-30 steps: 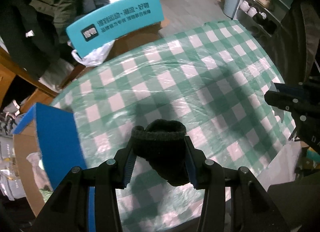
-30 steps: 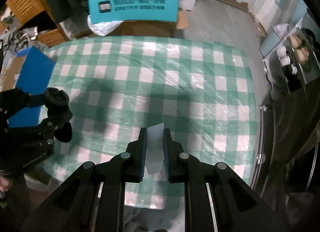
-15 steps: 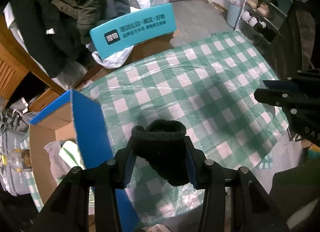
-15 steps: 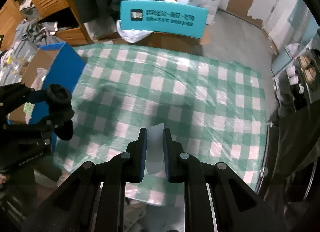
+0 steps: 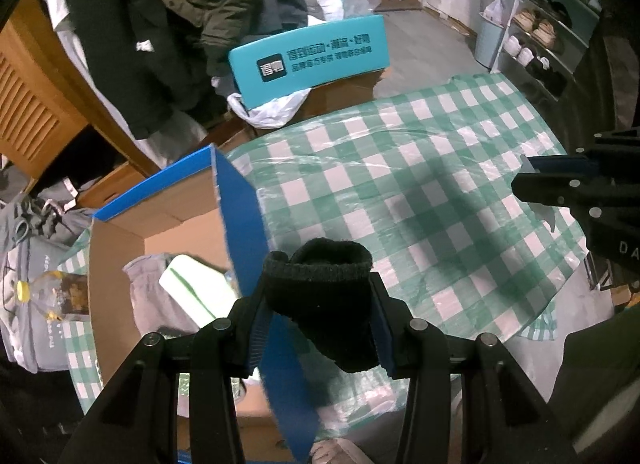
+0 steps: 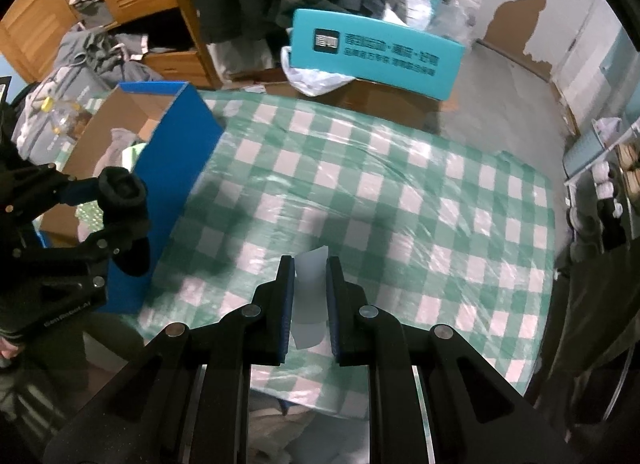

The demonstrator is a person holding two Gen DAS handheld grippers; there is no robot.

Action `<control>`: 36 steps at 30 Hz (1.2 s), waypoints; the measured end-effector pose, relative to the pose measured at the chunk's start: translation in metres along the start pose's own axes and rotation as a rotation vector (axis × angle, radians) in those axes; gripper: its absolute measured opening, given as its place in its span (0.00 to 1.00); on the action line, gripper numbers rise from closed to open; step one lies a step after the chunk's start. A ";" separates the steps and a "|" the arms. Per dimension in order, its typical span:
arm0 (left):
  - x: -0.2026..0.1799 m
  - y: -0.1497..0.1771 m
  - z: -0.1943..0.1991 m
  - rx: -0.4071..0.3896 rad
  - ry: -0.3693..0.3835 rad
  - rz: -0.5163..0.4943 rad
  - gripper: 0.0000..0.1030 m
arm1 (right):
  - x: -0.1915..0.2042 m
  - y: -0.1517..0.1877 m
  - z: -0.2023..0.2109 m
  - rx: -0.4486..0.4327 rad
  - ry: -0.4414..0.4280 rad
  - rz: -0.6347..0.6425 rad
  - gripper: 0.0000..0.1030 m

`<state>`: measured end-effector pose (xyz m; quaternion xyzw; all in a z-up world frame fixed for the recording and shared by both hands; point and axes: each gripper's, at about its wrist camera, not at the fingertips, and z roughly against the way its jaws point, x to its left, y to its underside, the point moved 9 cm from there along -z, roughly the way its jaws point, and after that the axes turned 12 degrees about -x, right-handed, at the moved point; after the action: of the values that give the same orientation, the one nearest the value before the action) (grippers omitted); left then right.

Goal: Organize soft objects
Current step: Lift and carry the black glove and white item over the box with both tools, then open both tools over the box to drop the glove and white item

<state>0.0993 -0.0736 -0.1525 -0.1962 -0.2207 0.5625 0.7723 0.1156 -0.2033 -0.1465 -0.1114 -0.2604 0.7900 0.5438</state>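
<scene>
1. Two claws were loaded. The left gripper (image 5: pixel 318 314) clamped a rolled black knitted sock (image 5: pixel 326 296), probably bound for the open blue-sided cardboard box (image 5: pixel 240 220) just left of it.
2. The right gripper (image 6: pixel 306 296) pinched a thin pale-white cloth piece (image 6: pixel 308 288) above the green-checked tablecloth (image 6: pixel 400 200).

We are looking down on a table (image 6: pixel 400 192) that is wearing a green and white checked cloth under a clear, glossy plastic cover, and it is filling the space ahead of both tongs. An open cardboard box (image 5: pixel 240 224) with blue outer walls is standing at the table's edge, left of the right tongs and directly below and ahead of the left tongs. Beyond the table's far edge, a grey floor (image 6: pixel 500 76) is carrying a brown carton topped with a teal printed board (image 6: pixel 376 52).
</scene>
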 end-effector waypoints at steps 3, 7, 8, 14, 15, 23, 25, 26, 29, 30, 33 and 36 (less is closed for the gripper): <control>0.009 0.003 0.005 -0.008 -0.013 0.001 0.44 | 0.011 -0.004 -0.001 -0.002 -0.014 0.010 0.13; 0.022 0.007 0.010 -0.016 -0.023 0.015 0.44 | 0.028 -0.010 0.000 -0.011 -0.035 0.023 0.13; 0.026 0.008 0.012 -0.018 -0.026 0.021 0.44 | 0.032 -0.012 0.000 -0.013 -0.041 0.026 0.13; 0.042 0.013 0.020 -0.034 -0.045 0.027 0.44 | 0.058 -0.022 -0.002 -0.022 -0.071 0.051 0.13; 0.045 0.015 0.021 -0.035 -0.047 0.029 0.44 | 0.065 -0.025 -0.002 -0.024 -0.078 0.058 0.13; 0.070 0.026 0.028 -0.041 -0.055 0.068 0.44 | 0.104 -0.041 -0.006 -0.032 -0.116 0.099 0.13; 0.079 0.029 0.029 -0.043 -0.060 0.083 0.44 | 0.115 -0.046 -0.008 -0.034 -0.126 0.108 0.13; 0.083 0.030 0.030 -0.043 -0.064 0.089 0.44 | 0.118 -0.047 -0.009 -0.033 -0.131 0.112 0.13; 0.100 0.037 0.031 -0.043 -0.086 0.105 0.44 | 0.134 -0.051 -0.015 -0.028 -0.144 0.129 0.13; 0.106 0.040 0.031 -0.042 -0.090 0.115 0.44 | 0.140 -0.052 -0.018 -0.025 -0.148 0.135 0.13; 0.119 0.045 0.030 -0.039 -0.098 0.137 0.44 | 0.154 -0.054 -0.023 -0.015 -0.160 0.148 0.13; 0.134 0.052 0.029 -0.034 -0.103 0.162 0.44 | 0.168 -0.056 -0.029 -0.007 -0.172 0.159 0.13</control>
<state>0.0785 0.0707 -0.1410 -0.1973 -0.2528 0.6286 0.7085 0.1095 -0.0254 -0.1226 -0.0653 -0.2991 0.8363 0.4549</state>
